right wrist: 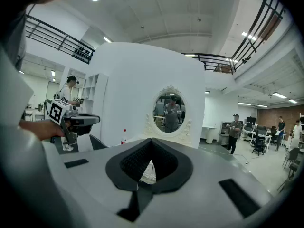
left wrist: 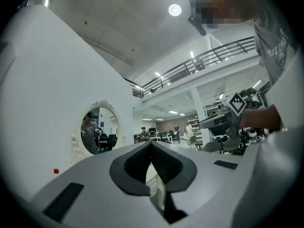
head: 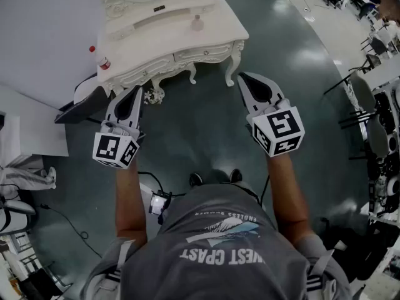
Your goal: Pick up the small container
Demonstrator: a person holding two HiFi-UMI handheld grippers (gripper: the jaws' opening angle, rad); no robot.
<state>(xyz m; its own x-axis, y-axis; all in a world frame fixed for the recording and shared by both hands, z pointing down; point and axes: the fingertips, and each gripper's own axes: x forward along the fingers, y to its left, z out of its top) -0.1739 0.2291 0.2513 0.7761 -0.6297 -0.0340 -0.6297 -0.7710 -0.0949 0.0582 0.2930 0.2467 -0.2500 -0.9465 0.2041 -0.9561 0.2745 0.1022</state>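
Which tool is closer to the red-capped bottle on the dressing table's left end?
Left. The left tool is just in front of the dressing table, a little right of the red-capped bottle. The right tool is across by the table's right front leg.

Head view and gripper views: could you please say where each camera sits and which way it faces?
Head view: on the person's head, looking steeply down at the dressing table; shows the shirt, left claw and right claw.
Left gripper view: on the left claw, facing the mirror; shows its shut jaws and the right claw.
Right gripper view: on the right claw, facing the mirror; shows its shut jaws and the left claw.
Shared: both gripper views see the mirror.
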